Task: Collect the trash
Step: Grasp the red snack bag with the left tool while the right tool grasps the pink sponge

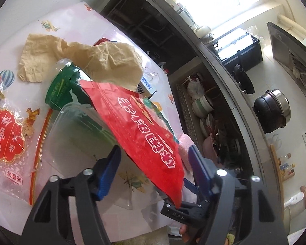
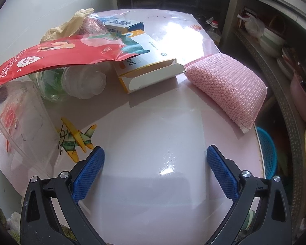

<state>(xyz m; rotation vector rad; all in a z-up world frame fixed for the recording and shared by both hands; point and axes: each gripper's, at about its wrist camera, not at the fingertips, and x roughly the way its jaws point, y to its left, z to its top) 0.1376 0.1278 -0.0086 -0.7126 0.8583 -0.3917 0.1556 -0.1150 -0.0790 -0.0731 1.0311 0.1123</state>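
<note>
So in the left wrist view the left gripper has a red snack bag running right down between its blue pads, jaws about halfway in. The bag's lower tip hangs past the fingers toward the bottom of the frame, but there's clear daylight between the left pad and the bag, and I honestly can't tell if the right pad is touching it, so I wouldn't call it a grip. Behind the bag, mid frame, there's a clear plastic tub, a green cup and a crumpled tan paper bag further up, plus a flat clear wrapper with a red label at the left edge, all on the pale pink table. In the right wrist view the right gripper sits over a bare patch of table at the bottom of the frame with its jaws spread wide and nothing in them. The red bag shows at the upper left there, draped over a clear bottle, with a white and orange box just right of it, a blue and white box behind, and a pink knitted sponge at the right by the table edge. A blue basket pokes out below that edge.
</note>
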